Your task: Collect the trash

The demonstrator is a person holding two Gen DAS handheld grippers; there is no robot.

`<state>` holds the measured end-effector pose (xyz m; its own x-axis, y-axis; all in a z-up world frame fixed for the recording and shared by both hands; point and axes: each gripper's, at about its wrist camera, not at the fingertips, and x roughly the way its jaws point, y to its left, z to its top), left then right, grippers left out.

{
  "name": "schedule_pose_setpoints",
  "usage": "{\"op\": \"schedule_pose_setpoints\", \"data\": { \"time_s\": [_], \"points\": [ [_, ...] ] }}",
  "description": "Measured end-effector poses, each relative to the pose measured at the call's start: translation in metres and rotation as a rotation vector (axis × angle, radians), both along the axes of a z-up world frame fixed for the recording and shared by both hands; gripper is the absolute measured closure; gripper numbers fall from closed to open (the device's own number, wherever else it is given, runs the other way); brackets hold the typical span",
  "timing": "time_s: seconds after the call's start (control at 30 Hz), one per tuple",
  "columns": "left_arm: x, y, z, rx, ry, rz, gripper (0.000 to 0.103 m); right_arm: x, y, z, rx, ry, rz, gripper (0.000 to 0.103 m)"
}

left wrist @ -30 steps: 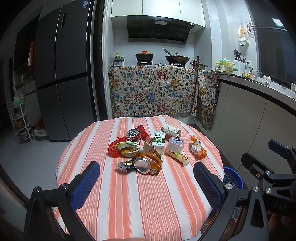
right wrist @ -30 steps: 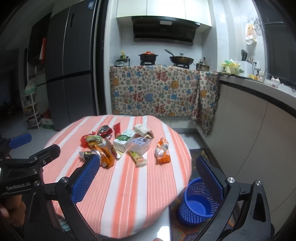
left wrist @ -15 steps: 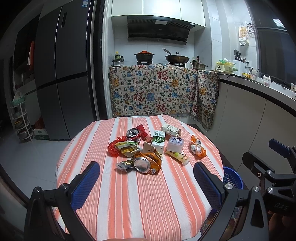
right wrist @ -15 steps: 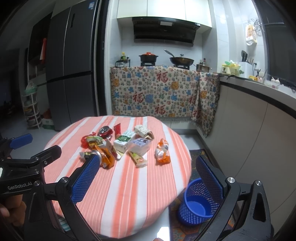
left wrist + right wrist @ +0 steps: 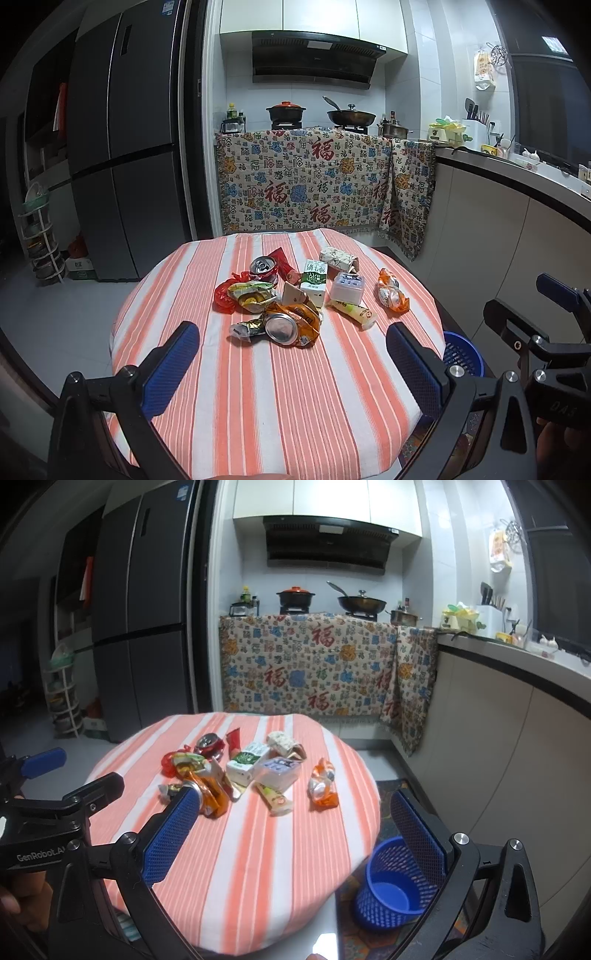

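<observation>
My left tongs (image 5: 291,365) hang spread wide above the near edge of the round counter (image 5: 314,406), its cloth striped orange and white, with nothing between the blue pads. My right tongs (image 5: 295,842) are spread just as wide and empty, held off the counter's right side, with the blue mesh basket (image 5: 391,890) standing on the floor below them, close to the counter's edge.

The trash lies in a loose heap near the middle of the counter. A crushed silver can (image 5: 281,328) rests on an orange foil wrapper (image 5: 304,317) at the near side of the pile, touching a crumpled silver wrapper (image 5: 245,328). Behind them sit a red wrapper (image 5: 224,295), a red drink can (image 5: 263,266) on its side and a green-and-white milk carton (image 5: 314,281). Just beside the carton is a small white box (image 5: 347,288), with a pale tube-shaped packet (image 5: 352,313) in front of it and a wrapped paper bundle (image 5: 338,257) behind. An orange-and-white snack bag (image 5: 392,293) lies apart at the right of the heap, nearest the basket side.
</observation>
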<state>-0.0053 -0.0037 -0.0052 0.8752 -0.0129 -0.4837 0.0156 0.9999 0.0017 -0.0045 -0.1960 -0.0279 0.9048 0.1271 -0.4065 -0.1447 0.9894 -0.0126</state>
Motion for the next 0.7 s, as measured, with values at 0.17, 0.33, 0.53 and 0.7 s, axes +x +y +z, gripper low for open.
{"op": "schedule_pose_setpoints", "data": {
  "time_s": [0.17,0.33,0.53,0.7],
  "points": [
    [0.0005,0.0004,0.0004,0.000,0.001,0.000,0.000,-0.0002,-0.0005,0.0003,-0.001,-0.001,-0.001,0.000],
    [0.0000,0.0002,0.0008,-0.001,0.000,0.000,0.000,-0.0015,-0.0023,0.0016,-0.001,-0.003,-0.003,0.000],
    [0.0007,0.0006,0.0015,-0.001,0.002,0.000,0.000,-0.0030,-0.0050,0.0050,-0.004,-0.009,-0.007,0.000],
    [0.0009,0.0007,0.0018,-0.001,0.002,0.000,0.000,-0.0034,-0.0061,0.0063,-0.005,-0.010,-0.007,0.000]
  ]
}}
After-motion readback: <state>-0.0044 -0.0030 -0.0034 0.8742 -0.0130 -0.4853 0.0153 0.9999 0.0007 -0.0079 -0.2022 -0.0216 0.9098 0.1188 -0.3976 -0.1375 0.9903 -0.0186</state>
